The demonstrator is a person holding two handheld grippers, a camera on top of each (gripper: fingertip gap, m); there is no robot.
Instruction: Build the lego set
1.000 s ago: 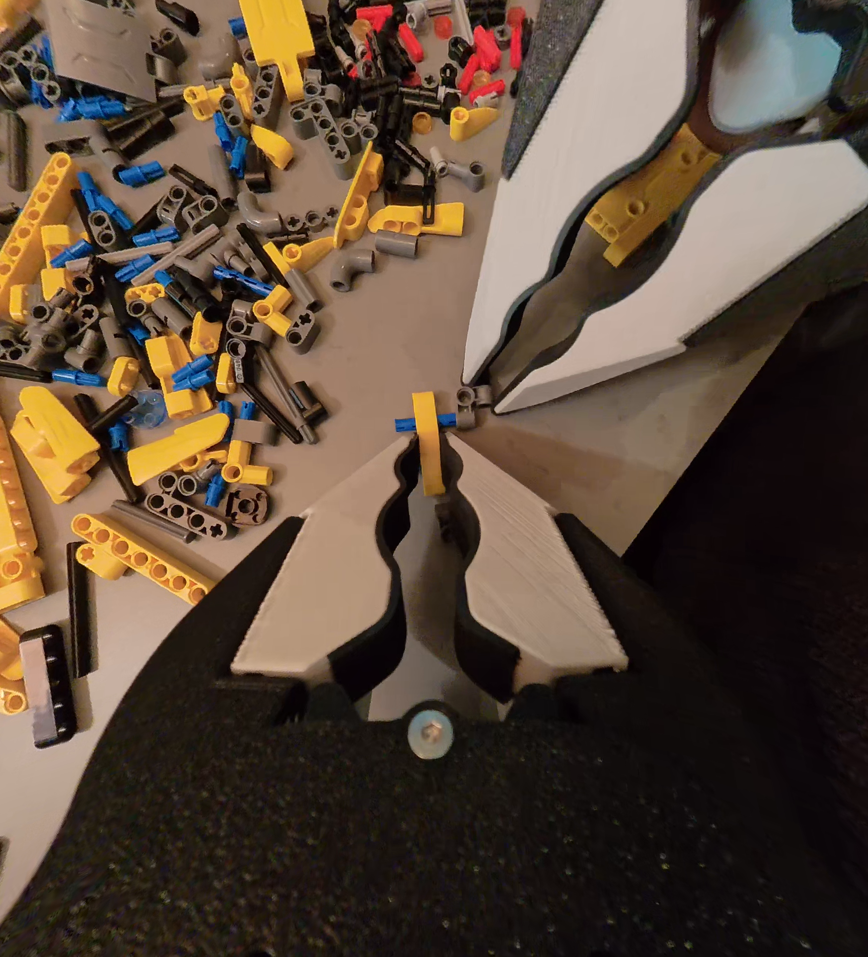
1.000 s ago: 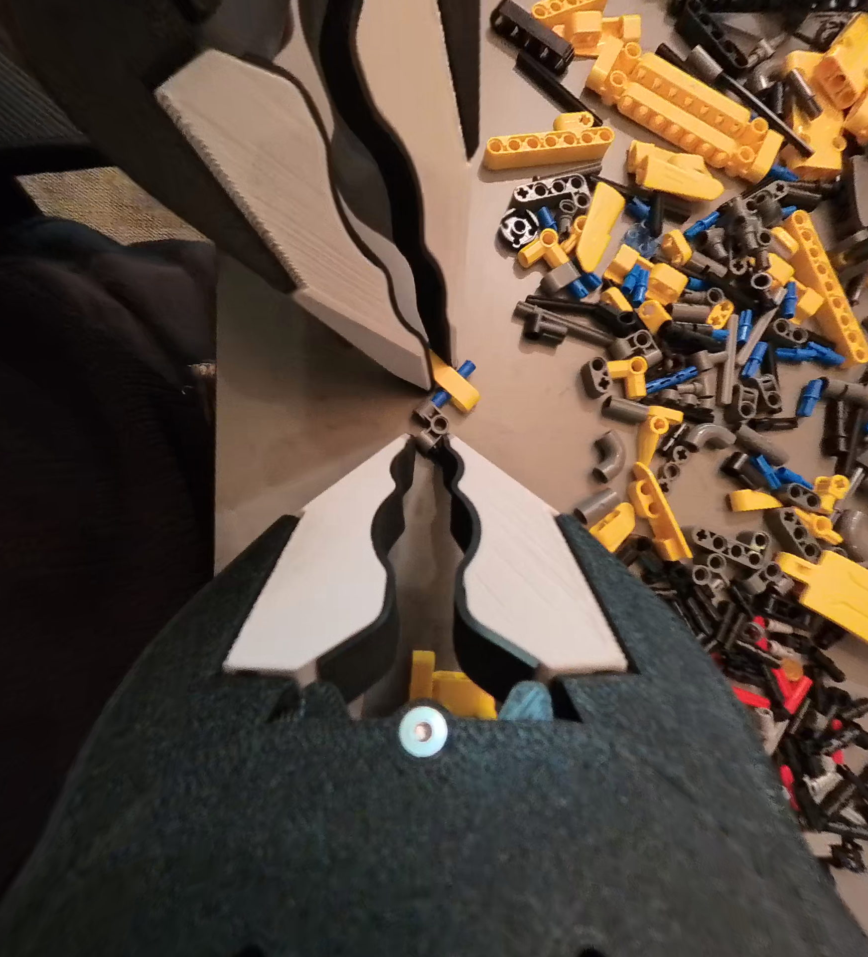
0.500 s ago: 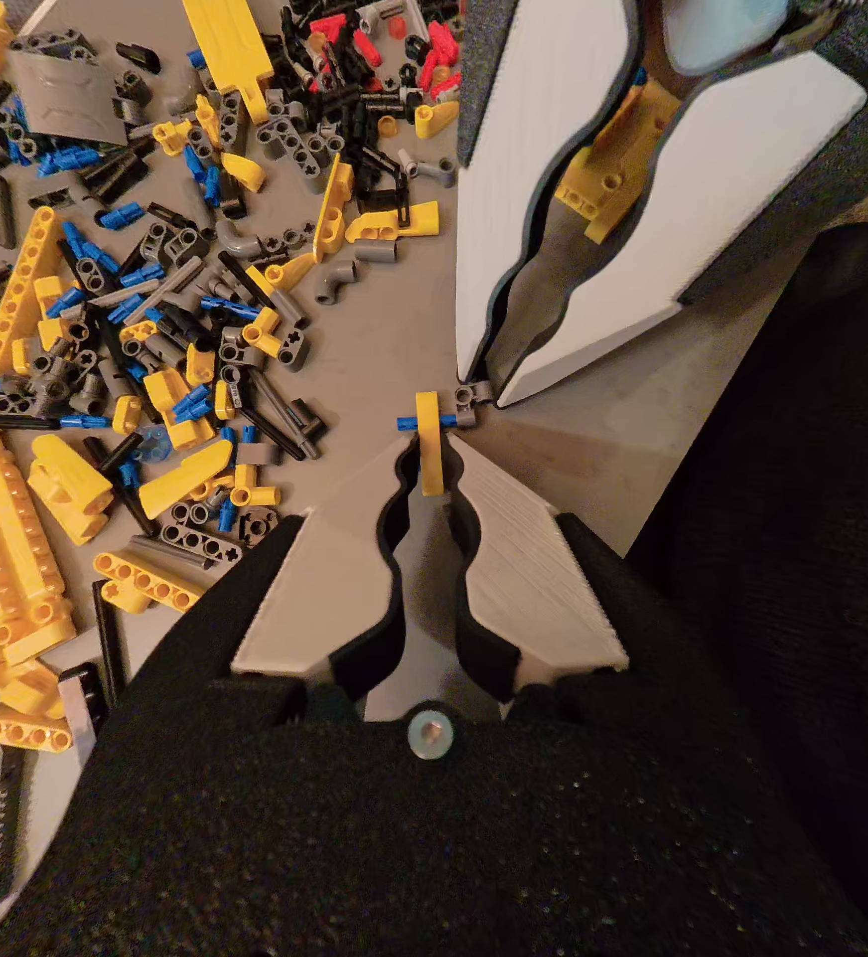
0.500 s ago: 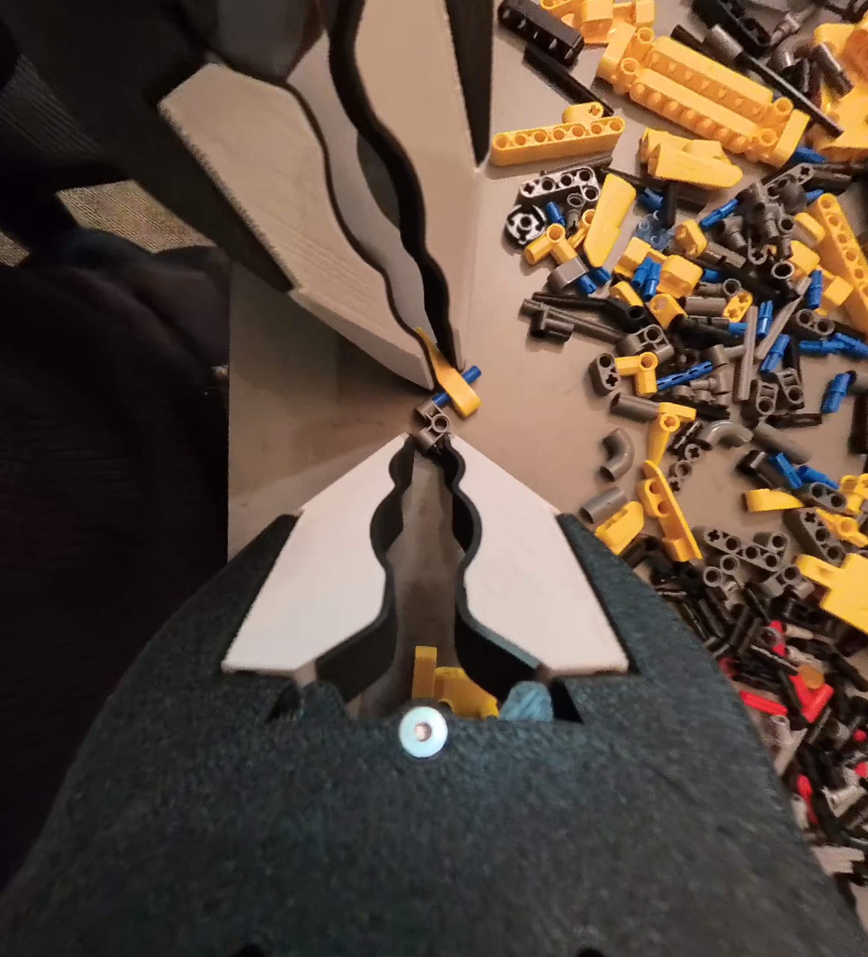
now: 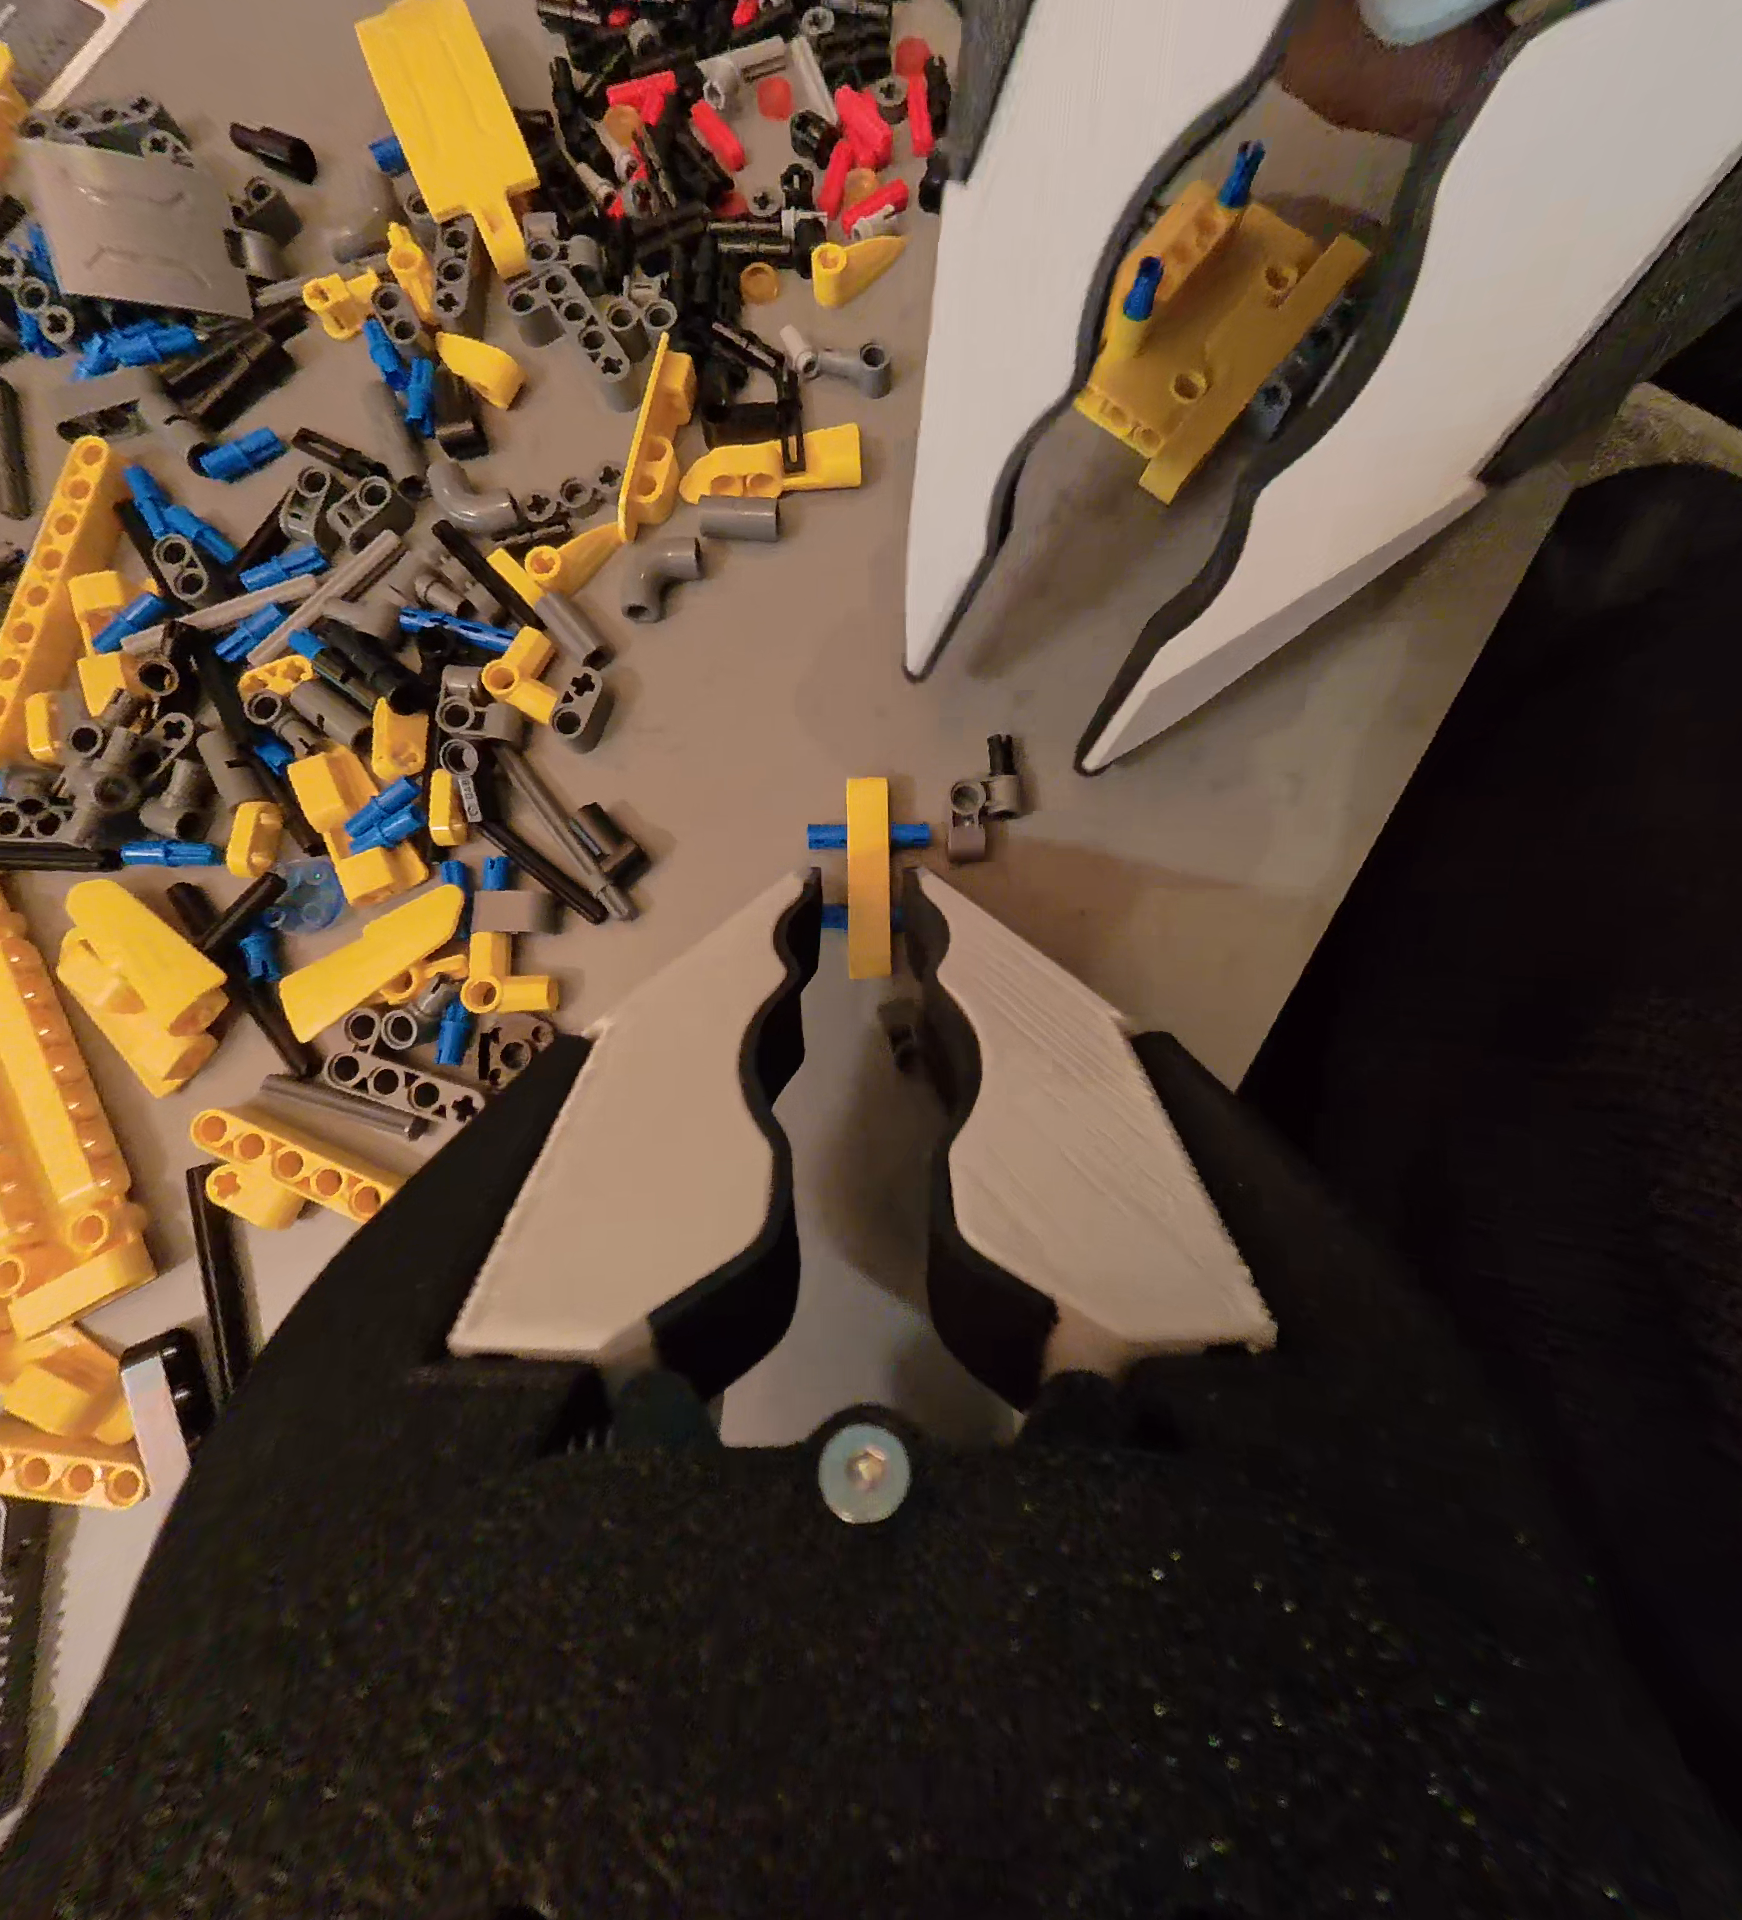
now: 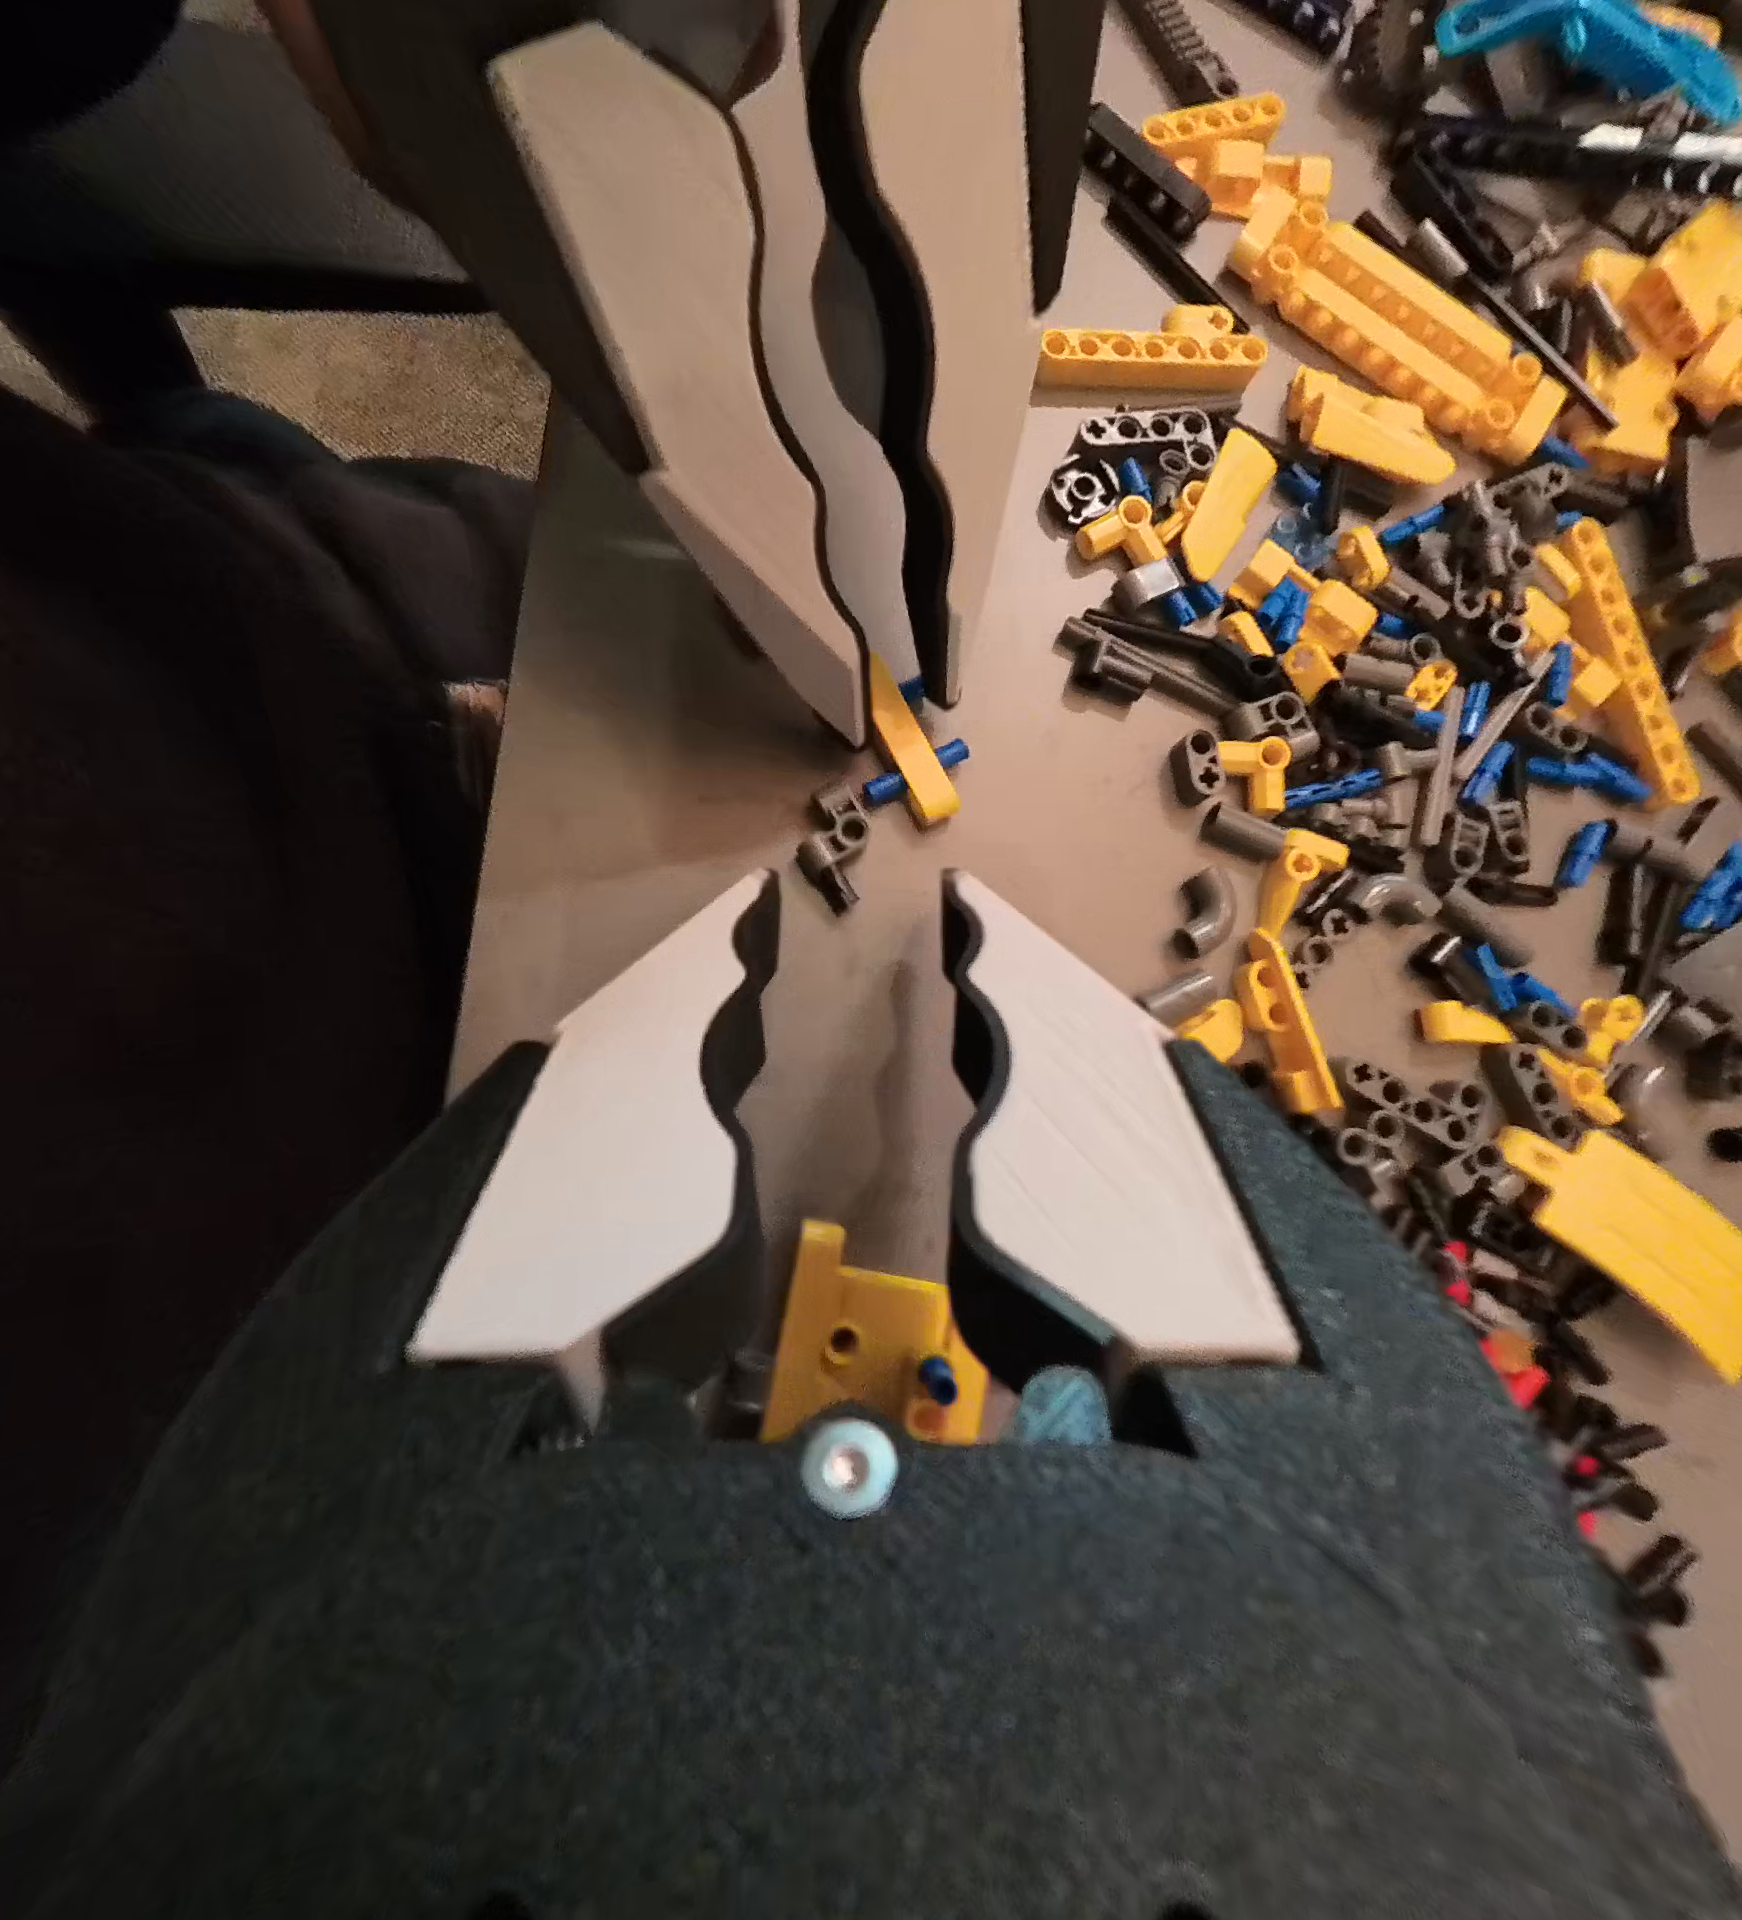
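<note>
My left gripper (image 5: pixel 862 885) is shut on a thin yellow beam (image 5: pixel 867 878) with blue pins through it. In the right wrist view the left gripper (image 6: pixel 898 717) holds this beam (image 6: pixel 911 764) just past my right fingertips. My right gripper (image 6: pixel 859 883) is open and empty. A small grey connector (image 6: pixel 836 836) lies loose on the grey table (image 6: pixel 1054 790) by its left fingertip. In the left wrist view the connector (image 5: pixel 986 816) sits just off the pin's right end, below the open right gripper (image 5: pixel 1007 717). A yellow assembly (image 5: pixel 1220 332) rests between the right fingers' bases.
A dense pile of loose yellow, grey, black, blue and red building pieces (image 5: pixel 327 623) covers the table left of my left gripper, and right of my right gripper (image 6: pixel 1469 675). The table edge (image 5: pixel 1366 935) and a person's dark clothing (image 5: pixel 1625 1039) lie beside both grippers.
My right gripper has opened, let go of the grey connector and drawn back from the beam. The connector now lies apart from the blue pin. My left gripper still grips the beam.
</note>
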